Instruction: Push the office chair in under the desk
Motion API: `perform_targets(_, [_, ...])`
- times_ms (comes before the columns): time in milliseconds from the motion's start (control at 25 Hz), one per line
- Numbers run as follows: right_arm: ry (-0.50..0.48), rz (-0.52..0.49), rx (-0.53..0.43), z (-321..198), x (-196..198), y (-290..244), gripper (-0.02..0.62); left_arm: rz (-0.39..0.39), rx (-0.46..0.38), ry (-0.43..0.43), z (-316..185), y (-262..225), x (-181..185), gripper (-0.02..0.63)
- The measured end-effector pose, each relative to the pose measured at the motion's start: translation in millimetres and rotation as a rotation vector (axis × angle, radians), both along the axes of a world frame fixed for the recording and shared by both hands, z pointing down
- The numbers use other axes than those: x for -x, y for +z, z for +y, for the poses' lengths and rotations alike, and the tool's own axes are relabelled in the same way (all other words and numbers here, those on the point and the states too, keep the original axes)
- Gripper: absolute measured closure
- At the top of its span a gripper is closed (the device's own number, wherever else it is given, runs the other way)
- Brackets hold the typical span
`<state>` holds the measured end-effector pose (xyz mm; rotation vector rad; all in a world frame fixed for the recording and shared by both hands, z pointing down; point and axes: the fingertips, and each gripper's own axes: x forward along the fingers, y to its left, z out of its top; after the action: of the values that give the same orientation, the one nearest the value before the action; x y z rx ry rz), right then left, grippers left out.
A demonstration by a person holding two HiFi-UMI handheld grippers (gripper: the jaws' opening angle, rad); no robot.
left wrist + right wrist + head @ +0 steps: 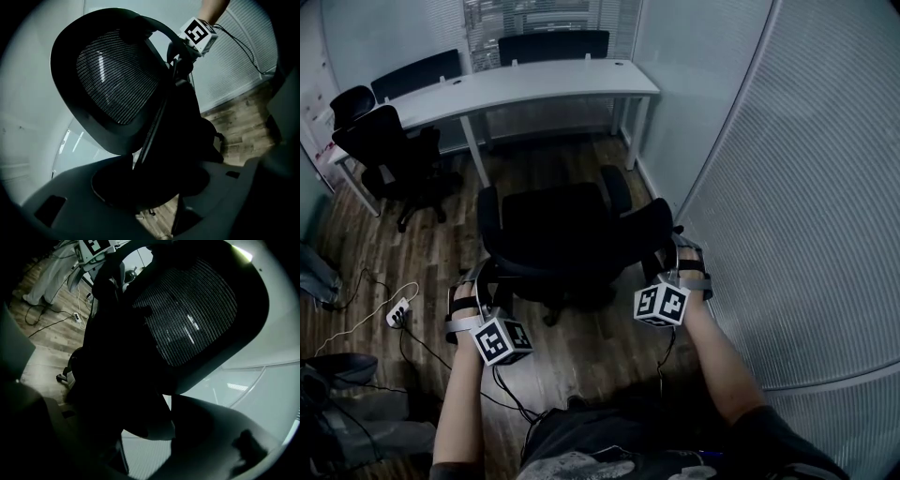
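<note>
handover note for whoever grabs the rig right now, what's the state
Left gripper: looks closed on the left edge of the office chair backrest.
Right gripper: jaws apart around the backrest's right edge, not clamped.
Office chair: mid floor, seat toward the desk, bare floor between them.
Done: both grippers at the backrest.
Left: clamp the right, roll the chair forward under the desk's right half; a second chair sits at the left end.
</note>
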<state>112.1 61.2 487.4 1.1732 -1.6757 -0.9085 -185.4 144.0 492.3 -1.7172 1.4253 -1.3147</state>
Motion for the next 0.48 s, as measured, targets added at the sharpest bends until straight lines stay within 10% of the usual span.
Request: perform_targets(480, [0.029,0.001,0.059,-39.8,22.7,-6.8,0.324,0.006,0.019,0.004,-50.9,-6.8,27.1,0.362])
